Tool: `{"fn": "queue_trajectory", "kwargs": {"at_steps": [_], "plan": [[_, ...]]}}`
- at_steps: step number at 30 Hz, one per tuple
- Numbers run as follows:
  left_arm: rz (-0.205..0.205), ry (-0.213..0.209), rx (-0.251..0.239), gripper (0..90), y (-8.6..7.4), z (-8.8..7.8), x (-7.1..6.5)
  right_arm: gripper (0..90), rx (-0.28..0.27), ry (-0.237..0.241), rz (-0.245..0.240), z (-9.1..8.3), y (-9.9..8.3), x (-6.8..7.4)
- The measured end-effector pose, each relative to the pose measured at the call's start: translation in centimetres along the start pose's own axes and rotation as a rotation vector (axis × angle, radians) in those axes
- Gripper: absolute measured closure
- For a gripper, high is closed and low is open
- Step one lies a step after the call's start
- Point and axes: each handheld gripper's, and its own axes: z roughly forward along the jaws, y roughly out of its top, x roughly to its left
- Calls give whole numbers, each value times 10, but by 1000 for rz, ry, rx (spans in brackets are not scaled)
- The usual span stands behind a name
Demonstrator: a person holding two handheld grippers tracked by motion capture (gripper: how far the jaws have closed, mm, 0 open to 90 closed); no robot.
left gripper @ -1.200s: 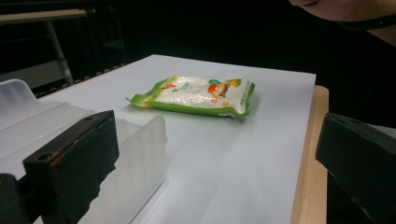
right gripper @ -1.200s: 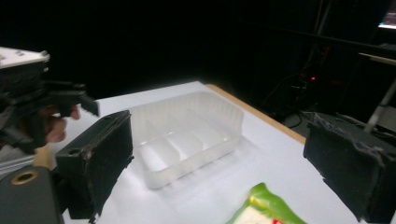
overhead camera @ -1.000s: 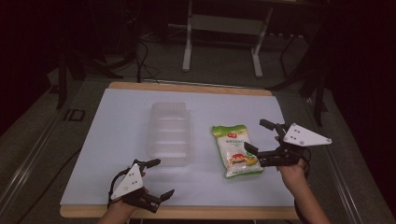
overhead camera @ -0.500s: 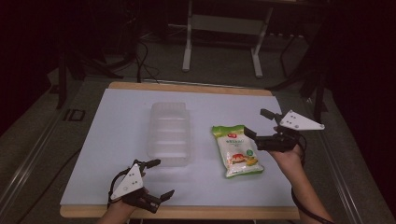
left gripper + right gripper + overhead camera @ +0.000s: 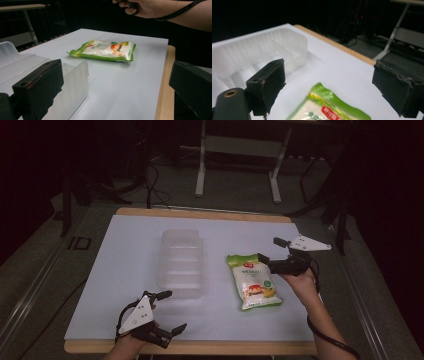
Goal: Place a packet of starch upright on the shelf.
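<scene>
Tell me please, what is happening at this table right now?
A person sits at a white table with a two-jaw gripper in each hand. The right gripper is open and hovers at the far end of a green snack bag, which lies flat on the table; nothing is gripped yet. The left gripper is open too and rests near the front edge, holding nothing. A clear plastic tray stands empty to the left of the bag.

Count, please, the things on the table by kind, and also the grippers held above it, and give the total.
Clear plastic tray: 1
Green and white snack bag: 1
Grippers, both open: 2, the left gripper and the right gripper
Total: 4
</scene>
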Motion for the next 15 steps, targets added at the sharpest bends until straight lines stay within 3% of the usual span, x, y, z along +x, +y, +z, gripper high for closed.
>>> {"fn": "queue_trajectory", "kwargs": {"at_steps": [5, 15], "plan": [[2, 0, 2, 0, 0, 0, 0, 131, 31, -23, 11, 13, -18, -12], [4, -3, 9, 0, -1, 1, -1, 129, 100, -6, 42, 36, -44, -27]]}}
